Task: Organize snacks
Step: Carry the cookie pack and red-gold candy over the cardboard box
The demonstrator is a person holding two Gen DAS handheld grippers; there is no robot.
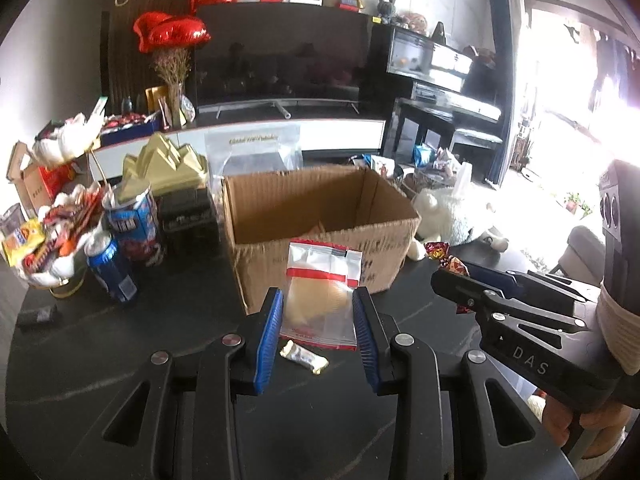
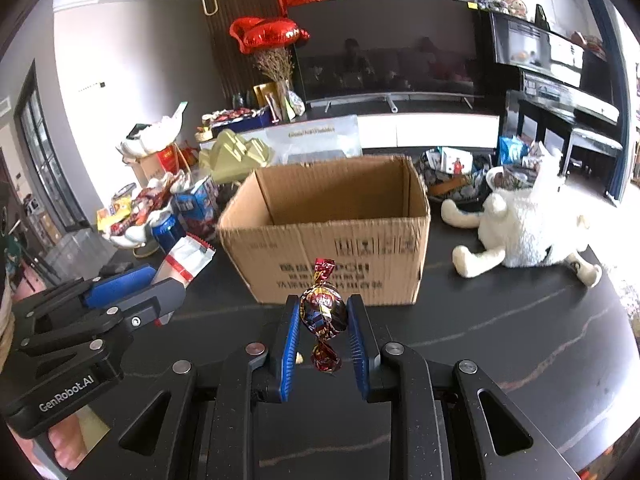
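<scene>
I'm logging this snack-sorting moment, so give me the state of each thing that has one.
left gripper: shut on the clear snack packet, held upright
right gripper: shut on the foil-wrapped candy
cardboard box: open on top, upright
gold-wrapped candy: lying loose on the table
blue can: tilted

My dark marbled table [image 2: 500,320] carries an open cardboard box [image 2: 332,252]; white plush toy [image 2: 528,228]; blue cans [image 1: 112,268]; small wrapped candy [image 1: 304,356].
</scene>
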